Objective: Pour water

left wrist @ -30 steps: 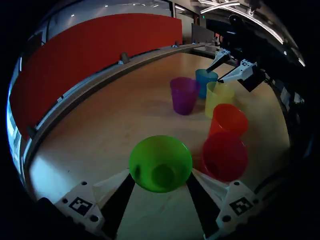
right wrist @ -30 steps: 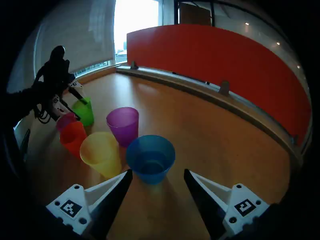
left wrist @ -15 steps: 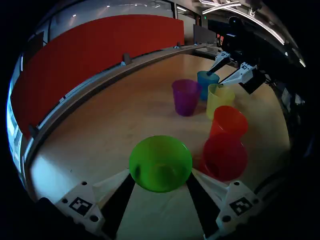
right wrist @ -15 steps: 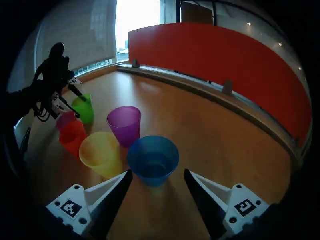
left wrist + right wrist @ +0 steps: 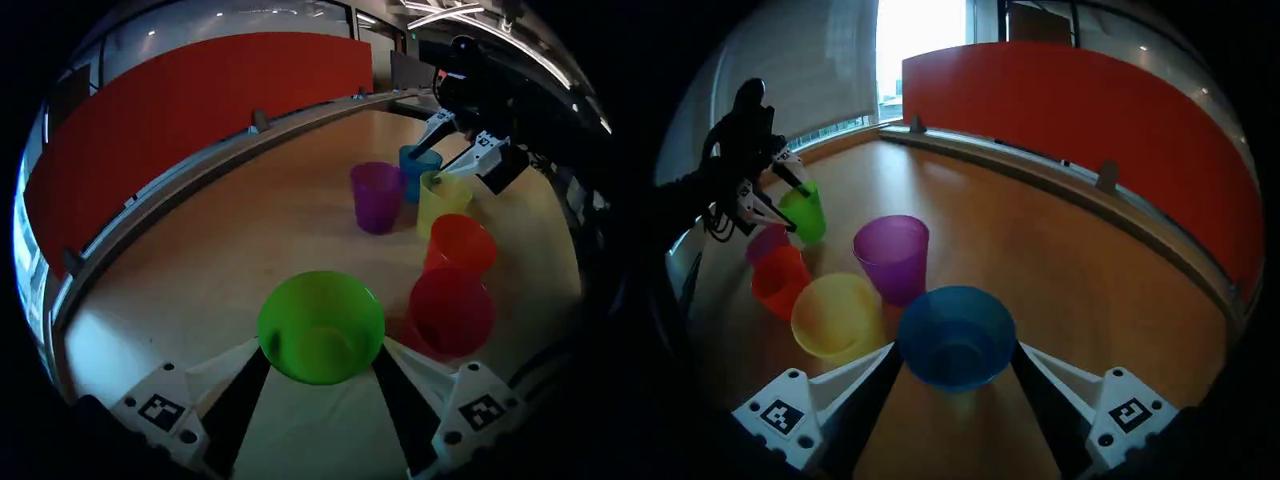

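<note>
Right gripper: both fingers bear on the sides of the blue cup. The yellow cup stands just beside it and the purple cup behind. The orange cup stands farther off on the wooden tabletop. Left gripper stands at the green cup.

A washed-out window lit the right gripper view — the left gripper view was dimmer, its edges bent, ceiling lamps glaring.
</note>
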Action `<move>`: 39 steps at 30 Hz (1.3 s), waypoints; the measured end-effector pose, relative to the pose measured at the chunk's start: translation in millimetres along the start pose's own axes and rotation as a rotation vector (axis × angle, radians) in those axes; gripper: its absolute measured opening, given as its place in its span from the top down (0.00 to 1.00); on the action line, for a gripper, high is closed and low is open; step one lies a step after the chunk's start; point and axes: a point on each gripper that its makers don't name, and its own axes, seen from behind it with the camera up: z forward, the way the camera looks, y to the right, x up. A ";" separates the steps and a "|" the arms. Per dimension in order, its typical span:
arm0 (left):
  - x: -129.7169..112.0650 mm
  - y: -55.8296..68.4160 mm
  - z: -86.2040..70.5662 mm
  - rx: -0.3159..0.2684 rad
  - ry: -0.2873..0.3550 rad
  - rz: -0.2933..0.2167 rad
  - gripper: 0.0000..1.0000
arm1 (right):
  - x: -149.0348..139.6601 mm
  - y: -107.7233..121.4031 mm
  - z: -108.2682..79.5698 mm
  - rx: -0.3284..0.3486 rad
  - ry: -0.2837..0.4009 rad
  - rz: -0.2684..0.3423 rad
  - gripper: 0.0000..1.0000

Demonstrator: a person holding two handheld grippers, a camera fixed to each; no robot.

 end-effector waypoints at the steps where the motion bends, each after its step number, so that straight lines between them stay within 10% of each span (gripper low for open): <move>1: 0.0 -0.3 -0.6 0.001 0.000 0.000 0.18 | 0.4 -0.3 1.1 0.001 0.000 -0.001 0.00; 39: 19.8 -6.5 -18.2 0.031 0.088 -0.051 0.18 | 24.4 4.2 -2.4 -0.023 0.116 0.036 0.11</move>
